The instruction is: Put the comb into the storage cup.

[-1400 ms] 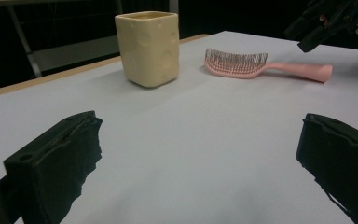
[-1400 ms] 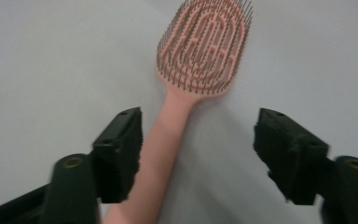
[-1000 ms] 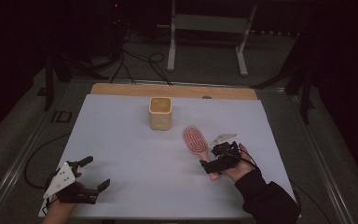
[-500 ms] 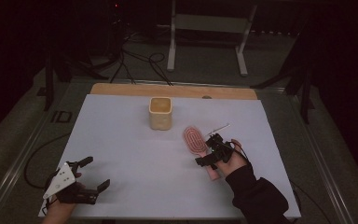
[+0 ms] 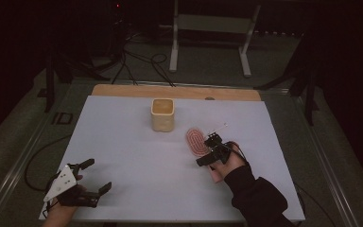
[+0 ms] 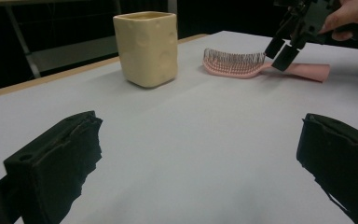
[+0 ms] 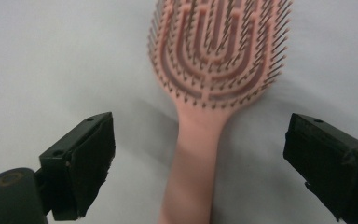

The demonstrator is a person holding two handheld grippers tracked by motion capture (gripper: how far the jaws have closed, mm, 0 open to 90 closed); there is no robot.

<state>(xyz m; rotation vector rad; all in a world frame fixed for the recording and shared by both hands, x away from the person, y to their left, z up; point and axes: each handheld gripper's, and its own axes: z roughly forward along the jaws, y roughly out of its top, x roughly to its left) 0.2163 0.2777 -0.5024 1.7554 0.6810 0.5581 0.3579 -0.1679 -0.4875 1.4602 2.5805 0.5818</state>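
The pink hairbrush (image 5: pixel 197 141) lies flat on the white surface (image 5: pixel 137 156), bristles up, right of centre, its head toward the far side and its handle pointing near-right. The right gripper (image 5: pixel 209 152) hangs over the handle with its jaws spread wide, one on each side of the handle in the right gripper view, neither touching it as far as I can see. The right hand (image 5: pixel 227 163) grips it from the near side, the dark sleeve (image 5: pixel 257 201) reaching in from the near-right corner. A cream cup (image 5: pixel 162 114) stands upright just beyond and to the left of the brush, apart from it. The left gripper (image 5: pixel 81 182) sits low at the near-left corner, jaws wide apart and holding nothing, with open surface stretching between it and the brush. A bare wooden strip (image 5: pixel 123 91) runs along the far edge.
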